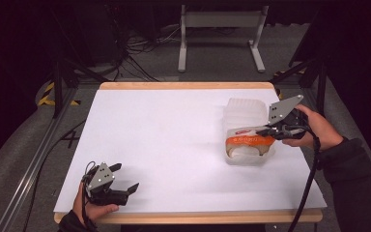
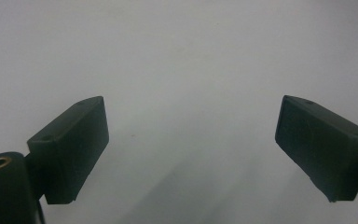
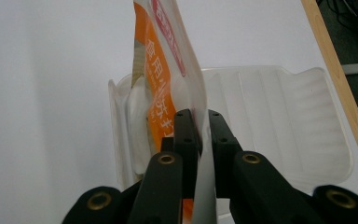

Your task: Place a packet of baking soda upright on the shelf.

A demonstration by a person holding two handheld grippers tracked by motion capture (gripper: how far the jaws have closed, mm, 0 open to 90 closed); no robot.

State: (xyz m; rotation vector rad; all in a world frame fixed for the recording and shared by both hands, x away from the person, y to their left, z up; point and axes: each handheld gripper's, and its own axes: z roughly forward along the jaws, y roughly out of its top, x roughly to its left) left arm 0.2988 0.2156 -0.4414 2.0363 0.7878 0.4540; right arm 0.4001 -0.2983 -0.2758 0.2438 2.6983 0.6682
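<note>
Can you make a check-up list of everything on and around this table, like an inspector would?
Surface: white table with wooden edge, bare apart from the things below.
Job's things: clear plastic box, lid open; orange-and-white packet partly inside it.
Clutter: nothing seen.
Grippers: right hand-held gripper shut on the packet's edge; left hand-held gripper open, holding nothing, at the near left corner.
Cables: black cable trails from the right gripper; more on the floor beyond.
Surroundings: grey floor, white stand behind.

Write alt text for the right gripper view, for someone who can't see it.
The right gripper pinches the edge of an orange and white pouch with printed characters, held upright over an open clear plastic clamshell container. The container sits on a white table with a wooden edge.
</note>
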